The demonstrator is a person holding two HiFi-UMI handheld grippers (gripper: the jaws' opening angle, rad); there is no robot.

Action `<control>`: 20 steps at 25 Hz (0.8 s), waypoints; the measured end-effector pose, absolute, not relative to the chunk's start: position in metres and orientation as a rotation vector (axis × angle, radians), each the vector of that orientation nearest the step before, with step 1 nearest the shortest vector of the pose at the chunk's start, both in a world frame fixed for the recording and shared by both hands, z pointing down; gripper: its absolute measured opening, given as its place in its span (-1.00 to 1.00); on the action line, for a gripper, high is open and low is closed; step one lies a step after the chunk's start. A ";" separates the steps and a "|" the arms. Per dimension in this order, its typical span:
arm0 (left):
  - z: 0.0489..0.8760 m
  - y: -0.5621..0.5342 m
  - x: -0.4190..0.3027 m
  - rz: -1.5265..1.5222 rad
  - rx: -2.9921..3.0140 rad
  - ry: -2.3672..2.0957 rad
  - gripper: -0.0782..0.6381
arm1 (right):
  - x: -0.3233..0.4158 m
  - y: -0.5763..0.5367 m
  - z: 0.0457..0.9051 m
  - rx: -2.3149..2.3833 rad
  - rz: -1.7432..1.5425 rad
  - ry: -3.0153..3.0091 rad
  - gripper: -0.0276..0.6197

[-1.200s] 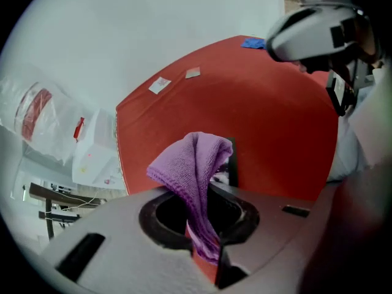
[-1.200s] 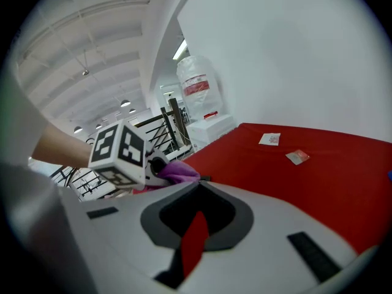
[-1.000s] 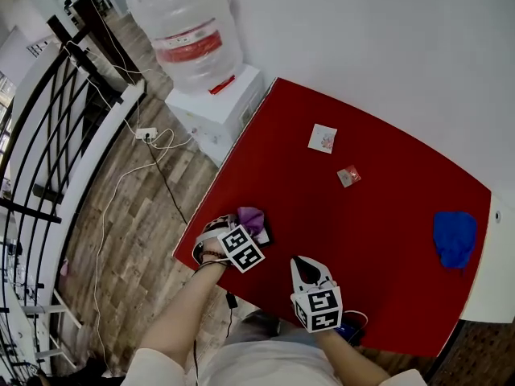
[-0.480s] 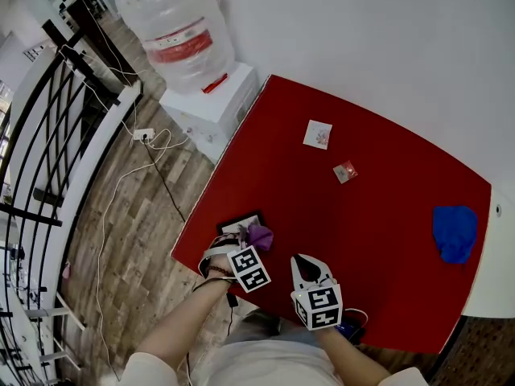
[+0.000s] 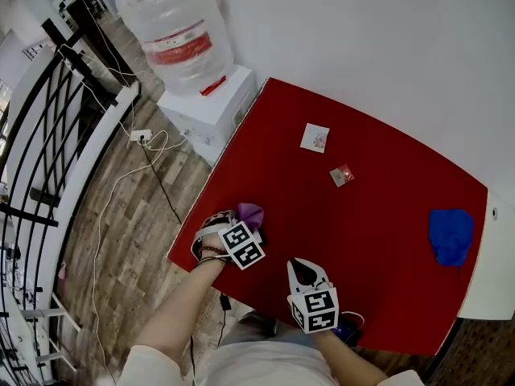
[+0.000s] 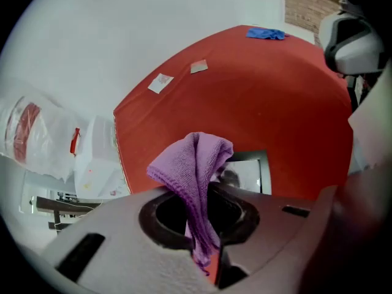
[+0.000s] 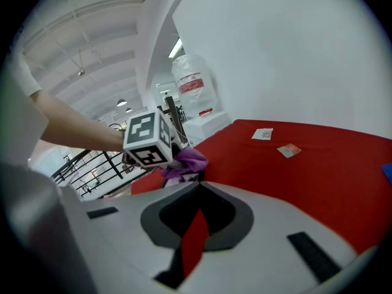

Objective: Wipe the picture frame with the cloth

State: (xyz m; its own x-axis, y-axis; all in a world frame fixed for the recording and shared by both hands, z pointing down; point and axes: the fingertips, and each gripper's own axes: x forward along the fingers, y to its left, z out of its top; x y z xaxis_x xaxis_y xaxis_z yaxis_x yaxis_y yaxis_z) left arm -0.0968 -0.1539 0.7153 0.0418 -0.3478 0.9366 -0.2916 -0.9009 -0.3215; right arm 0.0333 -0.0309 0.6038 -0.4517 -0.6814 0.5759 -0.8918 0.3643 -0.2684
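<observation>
My left gripper (image 5: 240,224) is shut on a purple cloth (image 5: 251,213) near the front left corner of the red table (image 5: 378,215). In the left gripper view the cloth (image 6: 195,161) bunches up out of the jaws, and just beyond it lies the dark picture frame (image 6: 250,171) with its photo showing. From the head view the frame is almost wholly hidden under the cloth and gripper. My right gripper (image 5: 300,264) hovers shut and empty close to the front edge, to the right of the left one. Its own view shows the cloth (image 7: 187,160) over the frame.
A blue cloth (image 5: 449,236) lies at the table's right edge. Two small cards (image 5: 315,137) (image 5: 341,174) sit toward the far side. A water dispenser with a big bottle (image 5: 183,32) stands off the far left corner. Railing and floor cables run along the left.
My left gripper pulled the cloth back toward me, baring the frame's far edge, then pushed it forward over the frame again. The right gripper has stayed put.
</observation>
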 end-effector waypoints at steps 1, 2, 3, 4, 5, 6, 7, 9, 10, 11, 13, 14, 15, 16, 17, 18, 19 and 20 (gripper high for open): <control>0.717 -0.160 -0.096 -2.041 -2.229 0.688 -0.63 | 0.034 -0.030 0.604 1.374 0.791 -2.262 -0.90; 0.720 -0.163 -0.096 -2.051 -2.227 0.687 -0.63 | 0.034 -0.029 0.604 1.373 0.791 -2.260 -0.90; 0.723 -0.165 -0.095 -2.059 -2.225 0.685 -0.63 | 0.036 -0.028 0.604 1.374 0.790 -2.258 -0.90; 0.726 -0.165 -0.094 -2.066 -2.223 0.679 -0.63 | 0.038 -0.028 0.605 1.377 0.791 -2.254 -0.90; 0.728 -0.164 -0.094 -2.070 -2.220 0.671 -0.63 | 0.040 -0.029 0.606 1.381 0.793 -2.250 -0.90; 0.730 -0.162 -0.092 -2.070 -2.216 0.660 -0.63 | 0.041 -0.030 0.607 1.386 0.796 -2.245 -0.90; 0.730 -0.160 -0.090 -2.067 -2.213 0.644 -0.63 | 0.043 -0.031 0.607 1.390 0.799 -2.240 -0.90; 0.730 -0.149 -0.084 -2.052 -2.209 0.599 -0.63 | 0.045 -0.034 0.609 1.396 0.802 -2.235 -0.90; 0.730 -0.142 -0.081 -2.044 -2.207 0.574 -0.63 | 0.046 -0.034 0.609 1.398 0.804 -2.234 -0.90; 0.730 -0.132 -0.079 -2.039 -2.204 0.548 -0.63 | 0.046 -0.035 0.609 1.400 0.805 -2.236 -0.90; 0.730 -0.113 -0.075 -2.032 -2.184 0.496 -0.63 | 0.045 -0.038 0.609 1.401 0.804 -2.241 -0.90; 0.730 -0.104 -0.075 -2.028 -2.170 0.474 -0.63 | 0.043 -0.040 0.609 1.400 0.802 -2.244 -0.90; 0.730 -0.097 -0.074 -2.023 -2.157 0.458 -0.63 | 0.042 -0.041 0.608 1.399 0.801 -2.248 -0.90; 0.730 -0.090 -0.074 -2.016 -2.149 0.446 -0.63 | 0.041 -0.043 0.608 1.398 0.799 -2.251 -0.90; 0.731 -0.085 -0.073 -2.009 -2.143 0.439 -0.63 | 0.040 -0.044 0.608 1.397 0.798 -2.253 -0.90; 0.732 -0.081 -0.073 -2.003 -2.140 0.435 -0.63 | 0.039 -0.044 0.608 1.395 0.797 -2.254 -0.90; 0.732 -0.078 -0.073 -1.999 -2.137 0.433 -0.63 | 0.038 -0.044 0.608 1.394 0.796 -2.254 -0.90; 0.733 -0.076 -0.073 -1.996 -2.135 0.433 -0.63 | 0.038 -0.043 0.608 1.391 0.796 -2.254 -0.90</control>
State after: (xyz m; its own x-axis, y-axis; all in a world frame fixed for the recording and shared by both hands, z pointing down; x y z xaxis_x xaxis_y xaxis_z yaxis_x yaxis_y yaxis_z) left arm -0.0734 -0.0762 0.7329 0.0528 -0.3355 0.9406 -0.0844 -0.9400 -0.3306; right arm 0.0376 -0.0432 0.6083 -0.4421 -0.6857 0.5783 -0.8968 0.3519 -0.2683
